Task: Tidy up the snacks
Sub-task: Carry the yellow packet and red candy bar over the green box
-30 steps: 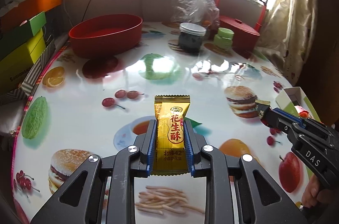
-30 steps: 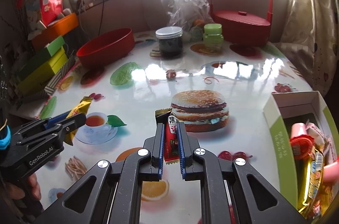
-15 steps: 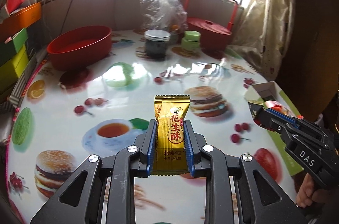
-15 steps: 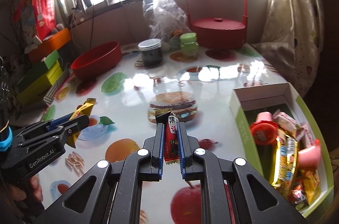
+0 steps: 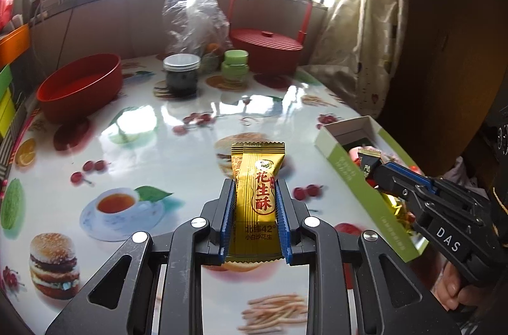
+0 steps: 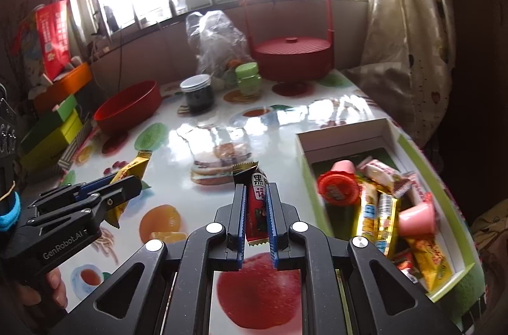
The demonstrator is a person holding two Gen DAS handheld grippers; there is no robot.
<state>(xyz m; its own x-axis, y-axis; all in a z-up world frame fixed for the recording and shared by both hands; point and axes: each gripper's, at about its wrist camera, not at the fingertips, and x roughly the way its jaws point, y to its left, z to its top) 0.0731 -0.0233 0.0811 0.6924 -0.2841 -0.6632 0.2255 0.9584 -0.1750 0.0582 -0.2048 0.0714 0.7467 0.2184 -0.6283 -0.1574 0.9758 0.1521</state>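
Left gripper: jaws clamped on a gold foil snack packet with red characters, held lengthwise above the glossy food-print tablecloth.

Right gripper: jaws clamped on a slim red-and-black snack packet, held above the tablecloth just left of the white-lined, green-sided cardboard box.

The box sits at the table's right edge and contains assorted snacks: a red-lidded cup, pink jelly cups and yellow wrapped bars.

Middle distance: a printed hamburger motif lies between both grippers and the far items.

Far zone: a red oval plastic basin at left, a dark jar with silver lid, a small green jar, a clear plastic bag and a red lidded basket with handle near the window.
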